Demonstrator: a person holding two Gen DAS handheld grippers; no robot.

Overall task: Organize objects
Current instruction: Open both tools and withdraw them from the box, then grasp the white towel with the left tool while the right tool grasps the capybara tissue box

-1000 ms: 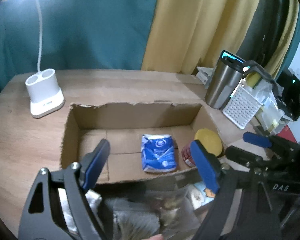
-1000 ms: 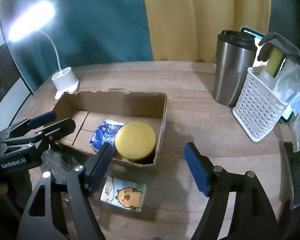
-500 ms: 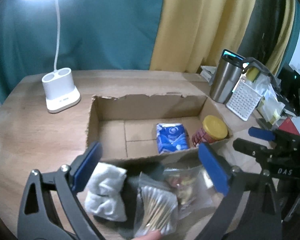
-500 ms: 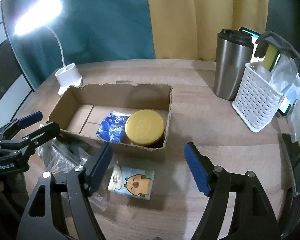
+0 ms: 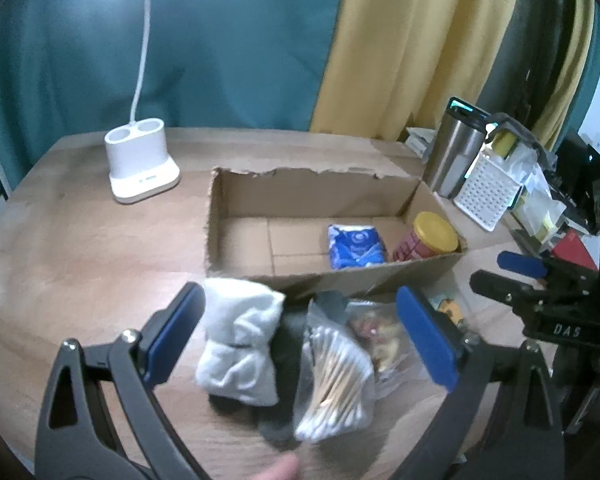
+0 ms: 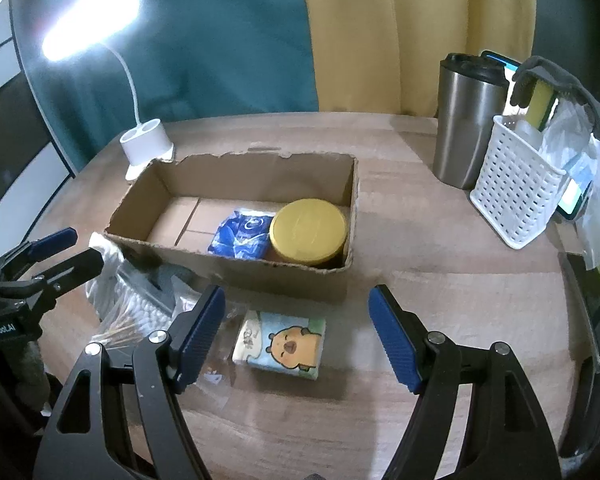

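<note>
An open cardboard box (image 5: 320, 196) (image 6: 284, 276) holds a blue packet (image 5: 354, 246) (image 6: 242, 234) and a yellow-lidded jar (image 5: 428, 238) (image 6: 308, 230) at its right end. In front of it lie a rolled white cloth (image 5: 240, 344), a dark item (image 5: 288, 344), a clear bag of cotton swabs (image 5: 336, 384) (image 6: 128, 308) and a snack bag (image 5: 380, 336). My left gripper (image 5: 300, 336) hangs open over this pile, touching nothing. A capybara tissue pack (image 6: 284, 340) lies below my right gripper (image 6: 296, 332), which is open and empty.
A white lamp base (image 5: 140, 164) (image 6: 146, 144) stands left of the box. A steel tumbler (image 5: 454, 156) (image 6: 468, 128) and a white perforated basket (image 5: 486, 196) (image 6: 516, 192) stand at the right, with clutter beyond. Bare wood lies right of the tissue pack.
Both grippers have drawn back from the box. The left jaws have spread wider, and the cloth and bags have come into full view between them. The right jaws are unchanged.
</note>
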